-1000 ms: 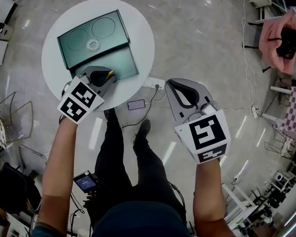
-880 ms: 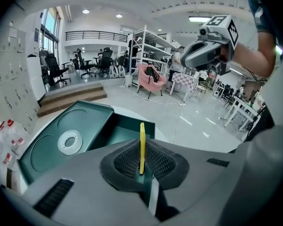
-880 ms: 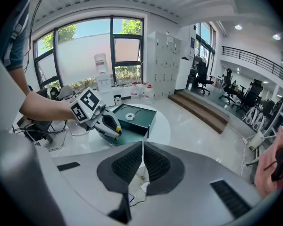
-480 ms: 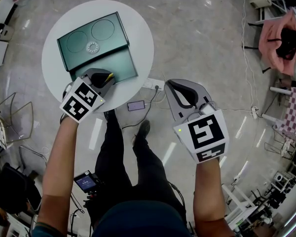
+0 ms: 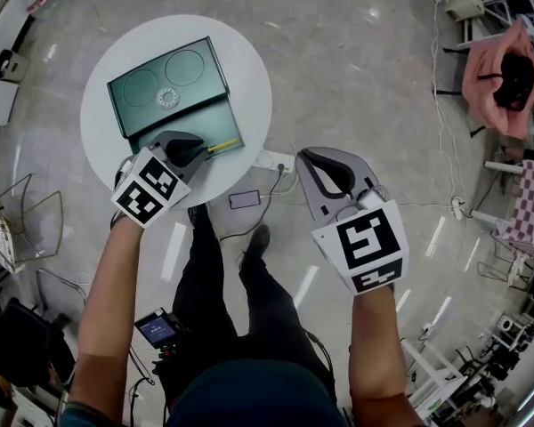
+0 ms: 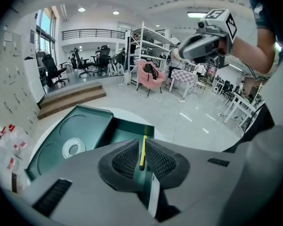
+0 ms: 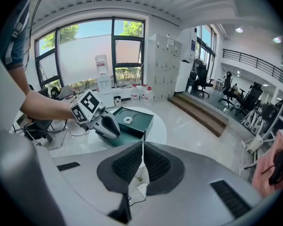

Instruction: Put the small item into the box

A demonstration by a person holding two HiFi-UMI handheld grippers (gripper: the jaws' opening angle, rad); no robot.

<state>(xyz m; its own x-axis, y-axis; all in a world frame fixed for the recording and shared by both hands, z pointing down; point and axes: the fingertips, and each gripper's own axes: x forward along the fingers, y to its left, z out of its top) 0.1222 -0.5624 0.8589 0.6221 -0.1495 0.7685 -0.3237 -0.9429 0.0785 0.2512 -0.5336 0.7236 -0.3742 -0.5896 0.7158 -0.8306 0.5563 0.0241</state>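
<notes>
Head view: left claw (image 5: 201, 147) clamps a yellow stick (image 5: 221, 146) over the box's (image 5: 189, 119) near edge, right claw (image 5: 316, 158) closed, off the counter (image 5: 246, 78).

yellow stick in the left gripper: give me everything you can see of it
The yellow stick is thin, straight and pencil-like, with a dark near end; its material is unclear. The left gripper is shut on it, with the textured pads pinching its near part. The rest of it points forward past the jaws. It is held over the lower tray of the open green box. Whether its far tip touches the box cannot be told.
</notes>
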